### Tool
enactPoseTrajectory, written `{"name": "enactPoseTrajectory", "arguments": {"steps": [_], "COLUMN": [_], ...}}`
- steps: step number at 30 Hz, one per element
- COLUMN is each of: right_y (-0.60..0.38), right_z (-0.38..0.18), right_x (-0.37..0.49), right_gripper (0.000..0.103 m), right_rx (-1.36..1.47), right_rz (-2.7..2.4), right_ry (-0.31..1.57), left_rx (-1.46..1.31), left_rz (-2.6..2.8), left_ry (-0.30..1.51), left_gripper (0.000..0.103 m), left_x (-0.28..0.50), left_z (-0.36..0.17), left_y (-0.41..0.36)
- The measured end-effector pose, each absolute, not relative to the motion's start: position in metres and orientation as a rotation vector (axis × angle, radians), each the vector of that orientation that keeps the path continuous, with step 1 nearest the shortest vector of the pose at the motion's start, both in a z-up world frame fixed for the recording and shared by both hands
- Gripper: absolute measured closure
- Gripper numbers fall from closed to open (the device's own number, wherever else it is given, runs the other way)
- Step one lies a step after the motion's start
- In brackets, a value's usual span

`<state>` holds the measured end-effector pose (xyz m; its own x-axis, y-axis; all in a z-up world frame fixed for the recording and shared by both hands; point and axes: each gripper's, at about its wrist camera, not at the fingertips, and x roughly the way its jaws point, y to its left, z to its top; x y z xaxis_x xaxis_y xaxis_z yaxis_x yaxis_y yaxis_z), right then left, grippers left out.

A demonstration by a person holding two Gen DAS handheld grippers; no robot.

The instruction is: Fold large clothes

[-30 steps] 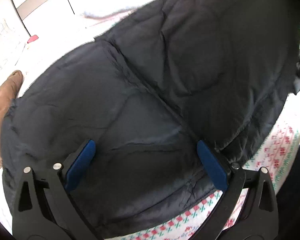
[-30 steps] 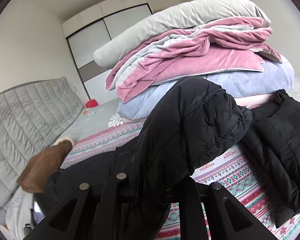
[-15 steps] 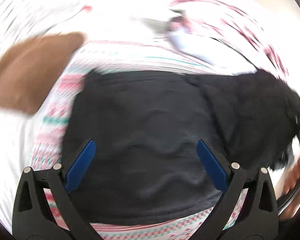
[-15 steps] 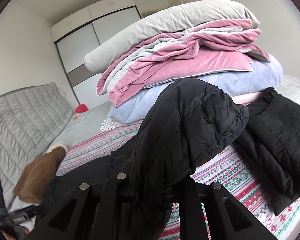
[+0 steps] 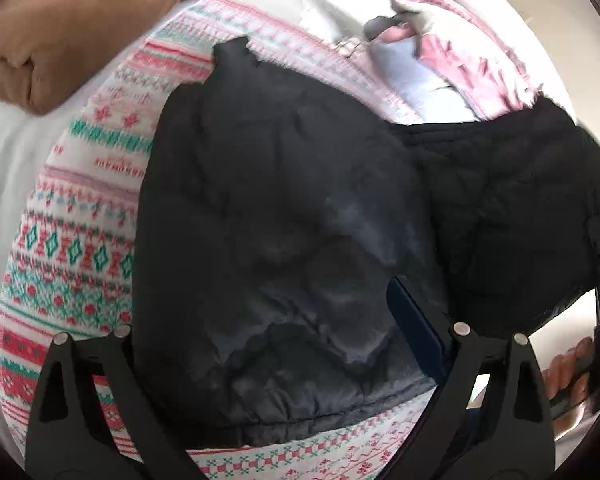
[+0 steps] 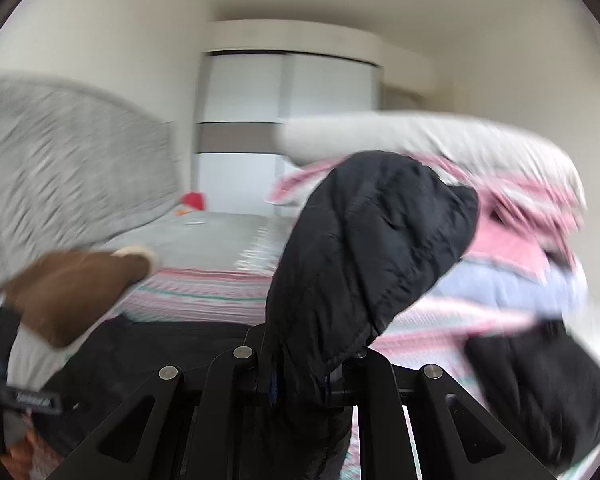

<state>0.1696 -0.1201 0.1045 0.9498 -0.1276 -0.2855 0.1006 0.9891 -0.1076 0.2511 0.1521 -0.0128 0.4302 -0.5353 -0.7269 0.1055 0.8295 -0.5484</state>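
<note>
A black puffer jacket (image 5: 284,216) lies spread on the patterned bedspread (image 5: 76,248). My left gripper (image 5: 268,320) hovers over its near hem with its jaws wide and closing. The hem bulges up between them and hides the left pad; the right blue pad (image 5: 416,320) rests against the fabric without squeezing it. In the right wrist view my right gripper (image 6: 304,376) is shut on a fold of the jacket (image 6: 372,240), which stands up and droops over the fingers. A hand (image 5: 572,368) on the right gripper's handle shows at the right edge.
A brown garment (image 5: 72,20) lies at the bed's far left. A tall stack of folded pink, grey and blue blankets (image 6: 500,200) sits behind the jacket. A grey quilted headboard (image 6: 60,160), a white wardrobe (image 6: 288,100) and a small red object (image 6: 194,200) are beyond.
The left view has rolled and swung from close over the jacket to its near hem. The right gripper has swept sideways with the fold still in it, and its view is blurred.
</note>
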Motion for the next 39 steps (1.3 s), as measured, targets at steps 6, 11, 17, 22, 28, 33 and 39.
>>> {"name": "enactPoseTrajectory", "arguments": {"steps": [6, 11, 17, 22, 28, 33, 39], "right_y": [0.006, 0.087, 0.095, 0.078, 0.034, 0.0, -0.036], "right_z": [0.069, -0.022, -0.044, -0.023, 0.02, 0.047, 0.03], "right_x": [0.172, 0.181, 0.176, 0.176, 0.147, 0.158, 0.189], "right_gripper": [0.089, 0.084, 0.069, 0.042, 0.039, 0.038, 0.038], "right_rx": [-0.427, -0.694, -0.736, -0.628, -0.47, -0.267, -0.046], "right_rz": [0.148, 0.355, 0.378, 0.467, 0.611, 0.651, 0.635], "right_ry": [0.283, 0.461, 0.485, 0.55, 0.551, 0.578, 0.7], "left_rx": [-0.716, -0.801, -0.686, -0.65, -0.554, -0.371, -0.187], "left_rz": [-0.386, -0.259, -0.263, -0.258, -0.245, -0.192, -0.185], "left_ry": [0.973, 0.961, 0.955, 0.946, 0.883, 0.805, 0.821], "left_gripper": [0.007, 0.007, 0.007, 0.007, 0.007, 0.007, 0.03], "left_x": [0.254, 0.248, 0.246, 0.251, 0.243, 0.233, 0.236], "left_z": [0.011, 0.008, 0.021, 0.021, 0.037, 0.056, 0.057], "left_y": [0.228, 0.275, 0.26, 0.252, 0.235, 0.203, 0.161]}}
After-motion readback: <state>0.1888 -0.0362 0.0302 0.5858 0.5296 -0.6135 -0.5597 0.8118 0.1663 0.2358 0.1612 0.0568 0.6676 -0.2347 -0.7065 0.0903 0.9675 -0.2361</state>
